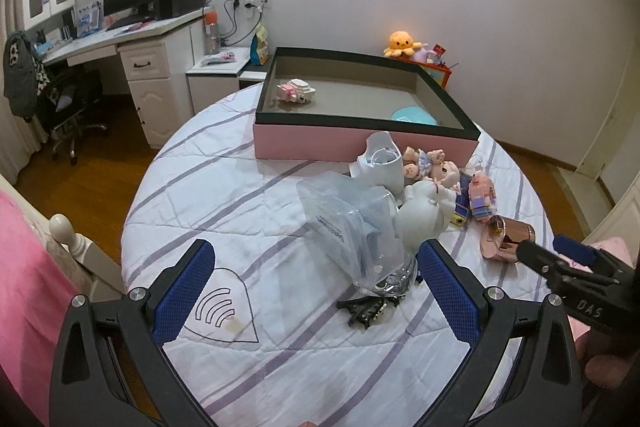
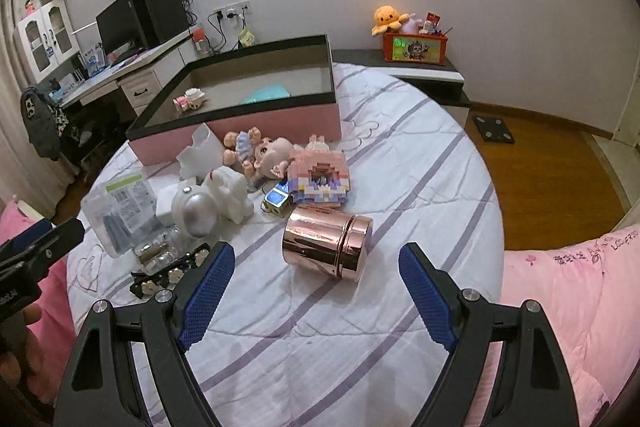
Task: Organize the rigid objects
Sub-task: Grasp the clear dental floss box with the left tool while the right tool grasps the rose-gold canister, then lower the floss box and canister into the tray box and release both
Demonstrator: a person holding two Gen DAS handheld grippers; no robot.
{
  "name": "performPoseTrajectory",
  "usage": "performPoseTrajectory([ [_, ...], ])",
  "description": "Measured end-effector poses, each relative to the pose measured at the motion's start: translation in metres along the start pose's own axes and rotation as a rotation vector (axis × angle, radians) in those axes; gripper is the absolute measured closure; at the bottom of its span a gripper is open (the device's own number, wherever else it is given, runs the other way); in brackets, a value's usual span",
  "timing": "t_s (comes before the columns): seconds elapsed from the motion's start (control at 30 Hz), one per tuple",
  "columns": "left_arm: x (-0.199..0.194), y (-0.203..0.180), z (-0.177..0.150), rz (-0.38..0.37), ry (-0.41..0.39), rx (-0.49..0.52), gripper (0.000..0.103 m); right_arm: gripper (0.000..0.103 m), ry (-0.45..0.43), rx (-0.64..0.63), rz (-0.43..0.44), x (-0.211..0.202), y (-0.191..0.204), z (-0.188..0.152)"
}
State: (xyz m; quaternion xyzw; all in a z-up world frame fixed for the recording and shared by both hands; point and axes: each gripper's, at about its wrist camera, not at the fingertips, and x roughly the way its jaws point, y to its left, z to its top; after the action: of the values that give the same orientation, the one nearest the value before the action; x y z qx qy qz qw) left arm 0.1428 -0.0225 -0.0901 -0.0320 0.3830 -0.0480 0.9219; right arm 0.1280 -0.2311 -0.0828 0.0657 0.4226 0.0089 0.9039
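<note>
Two hand-held grippers are angling down over a bed beside a pink box [image 2: 256, 125]. The left gripper [image 1: 316, 259] is hanging wide open and empty, a clear plastic packet [image 1: 352, 223] lying just ahead between its fingers, nearer than the box. The right gripper [image 2: 316, 263] is also gaping empty, framing a rose-gold canister [image 2: 326, 245] lying on its side, in front of the box.

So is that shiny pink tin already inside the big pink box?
No, the shiny pink tin lies on its side on the striped bedspread, in front of the pink box and outside it.
</note>
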Motion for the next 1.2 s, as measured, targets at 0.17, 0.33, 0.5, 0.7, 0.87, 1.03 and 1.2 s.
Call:
performPoseTrajectory([
  [0.17,0.018,-0.008,0.001,0.005,0.023,-0.006,0.000,0.017,0.034,0.024,-0.018,0.019,-0.003,-0.001],
  [0.33,0.039,-0.012,0.004,0.023,0.039,-0.017,0.000,0.017,0.050,0.054,-0.033,0.035,-0.009,0.002],
  [0.5,0.057,-0.008,0.008,0.008,0.049,-0.045,0.010,0.018,0.067,0.094,-0.023,0.052,-0.016,0.005],
  [0.7,0.081,0.004,0.003,-0.078,0.124,-0.072,0.070,0.040,0.069,0.079,-0.018,0.061,-0.014,0.004],
  [0.87,0.076,0.014,-0.001,-0.094,0.098,-0.077,0.070,0.040,0.054,0.074,0.009,0.056,-0.018,0.000],
  [1.03,0.062,0.022,-0.003,-0.074,0.064,-0.070,0.070,0.040,0.043,0.072,0.034,0.046,-0.017,-0.002],
  [1.2,0.049,0.030,-0.004,-0.063,0.039,-0.063,0.070,0.040,0.016,0.057,0.048,0.031,-0.011,0.001],
])
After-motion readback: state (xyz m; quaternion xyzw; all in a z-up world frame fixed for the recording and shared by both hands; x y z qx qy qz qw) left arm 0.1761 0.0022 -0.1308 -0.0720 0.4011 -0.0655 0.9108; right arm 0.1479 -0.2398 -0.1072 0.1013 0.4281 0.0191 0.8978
